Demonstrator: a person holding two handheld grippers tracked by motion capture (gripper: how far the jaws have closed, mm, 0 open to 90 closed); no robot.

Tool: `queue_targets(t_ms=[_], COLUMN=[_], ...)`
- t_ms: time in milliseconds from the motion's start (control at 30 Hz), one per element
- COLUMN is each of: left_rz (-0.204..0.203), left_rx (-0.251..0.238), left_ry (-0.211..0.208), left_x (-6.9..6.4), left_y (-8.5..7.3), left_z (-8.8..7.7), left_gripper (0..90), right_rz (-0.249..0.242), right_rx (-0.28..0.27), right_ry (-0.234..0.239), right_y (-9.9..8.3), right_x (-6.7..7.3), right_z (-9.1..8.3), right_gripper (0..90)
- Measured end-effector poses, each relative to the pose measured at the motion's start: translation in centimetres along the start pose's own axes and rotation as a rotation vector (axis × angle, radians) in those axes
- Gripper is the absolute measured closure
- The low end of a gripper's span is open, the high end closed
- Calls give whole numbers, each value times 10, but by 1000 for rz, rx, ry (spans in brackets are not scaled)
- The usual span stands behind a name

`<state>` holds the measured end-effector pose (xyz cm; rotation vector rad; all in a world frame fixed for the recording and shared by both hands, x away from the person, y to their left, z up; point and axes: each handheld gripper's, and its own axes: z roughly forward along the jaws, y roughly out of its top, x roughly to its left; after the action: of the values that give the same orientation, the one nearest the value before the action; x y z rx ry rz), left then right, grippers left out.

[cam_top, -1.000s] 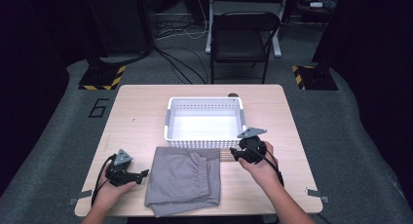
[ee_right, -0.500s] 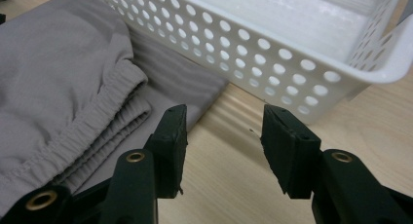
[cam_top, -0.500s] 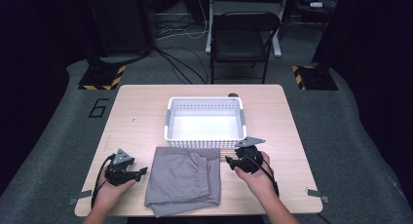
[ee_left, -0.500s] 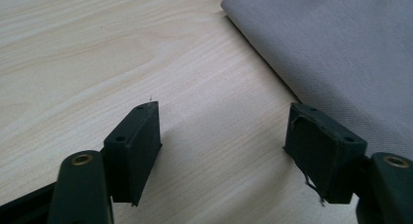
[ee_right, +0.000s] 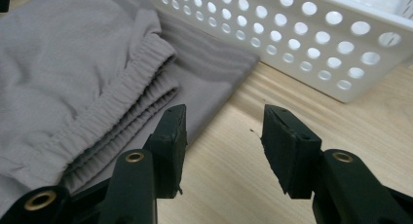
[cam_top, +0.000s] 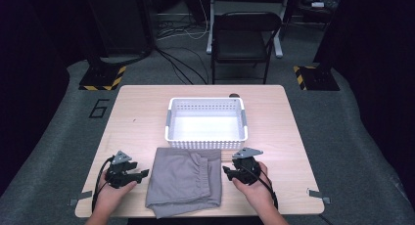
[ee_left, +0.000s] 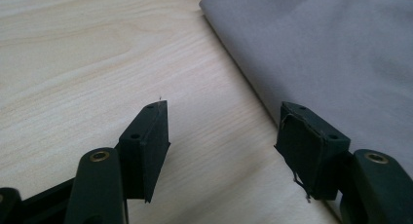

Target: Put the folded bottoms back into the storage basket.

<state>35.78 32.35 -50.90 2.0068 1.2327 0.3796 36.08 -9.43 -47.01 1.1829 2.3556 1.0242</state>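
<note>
A folded grey garment (cam_top: 185, 181) with an elastic waistband (ee_right: 122, 83) lies on the wooden table near its front edge. Behind it stands a white perforated basket (cam_top: 205, 143), which looks empty. My left gripper (cam_top: 144, 174) sits low at the garment's left edge (ee_left: 311, 58). It is open and its jaws have just been closing, with bare wood between them (ee_left: 224, 131) and the right jaw over the cloth's border. My right gripper (cam_top: 226, 171) is open at the garment's right edge. Bare table lies between its jaws (ee_right: 224, 131), and its left jaw is beside the cloth.
The basket's wall (ee_right: 311, 44) stands just beyond the right gripper. A small dark object (cam_top: 234, 95) lies behind the basket. A black folding chair (cam_top: 247, 39) and floor cables are past the table's far edge. Bare wood (cam_top: 132, 117) stretches left of the basket.
The right gripper has come down and back toward the front edge, closer to the garment's right side. The left hand has stayed where it was.
</note>
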Motion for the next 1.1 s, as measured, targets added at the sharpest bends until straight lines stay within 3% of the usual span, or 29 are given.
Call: queue_targets(t_ms=[100,133,233,333,433,567,600,633,767,867,1100], left_rz=[-13,-18,-17,15,22,34,52,36,60,54,53], left_rx=[-23,-26,-23,4,-1,18,38,25,28,32,30], left_ry=[-3,-11,-20,-29,-41,-39,-43,-40,-36,-40,-42], left_x=[-8,-11,-21,-31,-38,-41,-40,-41,-42,-42,-43], left_y=[3,4,4,6,6,6,7,7,6,7,7], left_z=[-3,-4,-2,1,5,11,11,12,15,15,16], left_gripper=[329,322,304,304,304,301,301,301,301,301,298], right_rz=[22,-8,16,-2,-1,-5,6,11,31,32,17], right_rx=[7,3,27,41,42,51,60,56,58,54,69], right_ry=[-2,0,10,17,18,26,31,30,37,49,16], right_y=[-2,-4,-8,-9,-10,-13,-13,-13,-14,-14,-13], right_x=[7,6,15,19,23,26,26,27,26,25,32], right_z=[1,3,8,13,18,25,27,29,35,38,50], right_gripper=[509,508,503,490,466,456,454,452,432,421,378])
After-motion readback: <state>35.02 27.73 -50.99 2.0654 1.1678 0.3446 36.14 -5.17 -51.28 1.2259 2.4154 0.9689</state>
